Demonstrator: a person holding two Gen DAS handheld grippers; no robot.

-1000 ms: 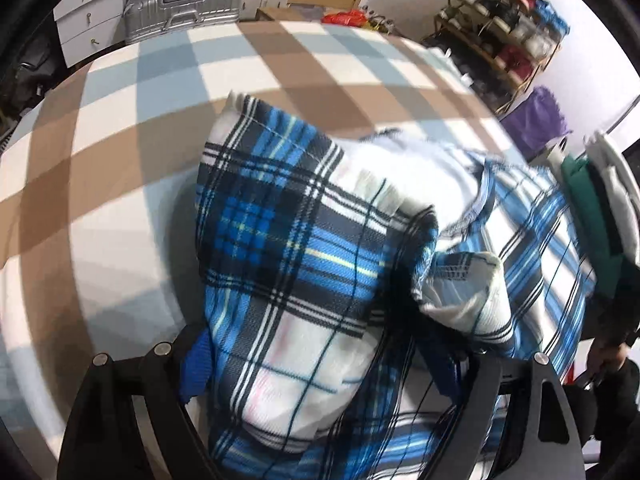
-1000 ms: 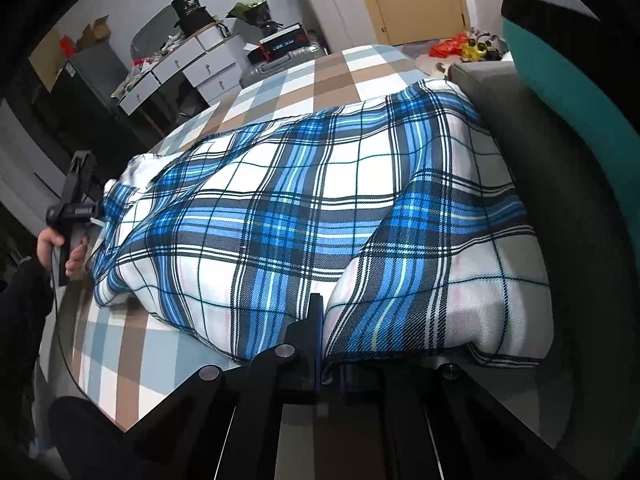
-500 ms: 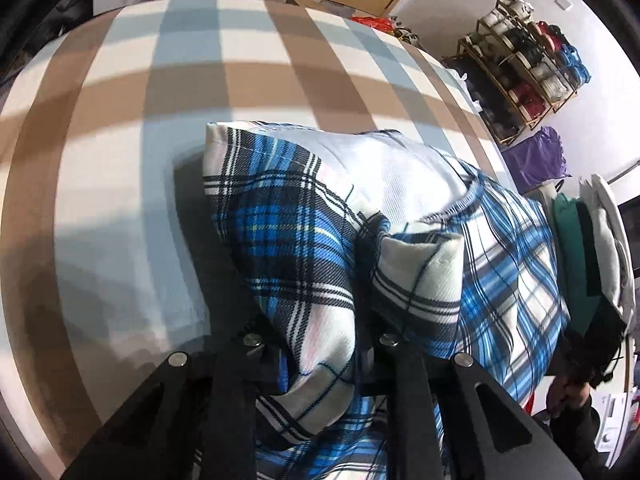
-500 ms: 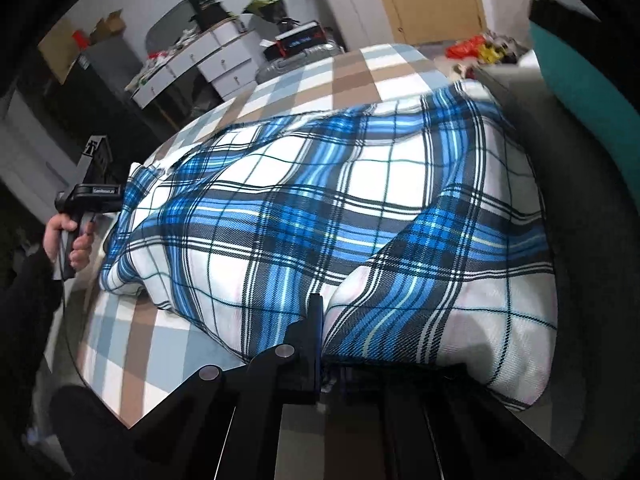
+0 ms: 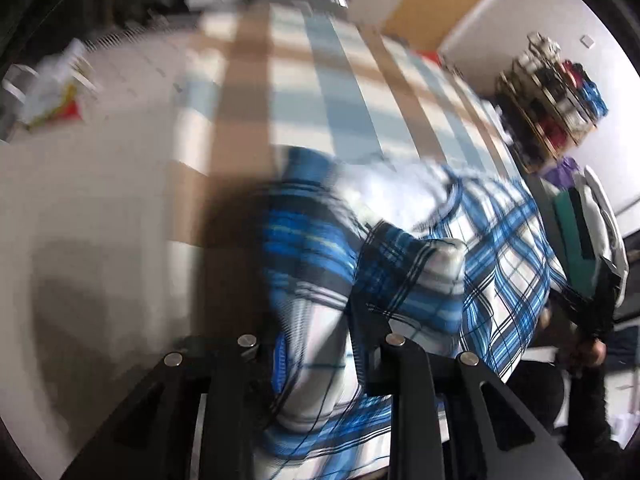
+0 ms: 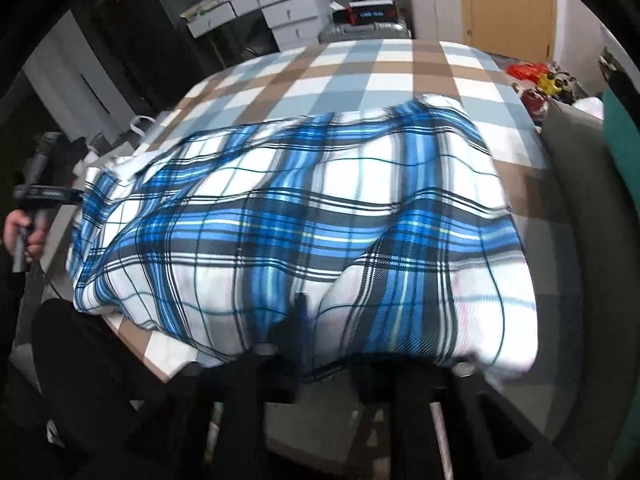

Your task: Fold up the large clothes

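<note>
A blue, white and black plaid garment (image 6: 300,208) lies spread across the checked bed cover (image 6: 400,64). My left gripper (image 5: 320,340) has a thick bunch of the garment (image 5: 420,280) wedged between its fingers, and its jaws are opening slightly; the picture is motion-blurred. In the right wrist view that left gripper (image 6: 44,196) is at the garment's far left end, held by a hand (image 6: 24,232). My right gripper (image 6: 352,340) is at the near hem. Its jaws are opening and the cloth drapes over them, hiding the tips.
A grey sofa arm (image 6: 580,200) with a teal cushion (image 6: 620,140) borders the bed on the right. White drawers (image 6: 280,12) and a silver suitcase (image 6: 364,32) stand behind the bed. A shoe rack (image 5: 560,92) and stacked clothes (image 5: 580,232) show in the left wrist view.
The left gripper shut on the bunched corner and swung quickly sideways with it, so pale floor now shows at the left. The right gripper's jaws have spread apart under the hem.
</note>
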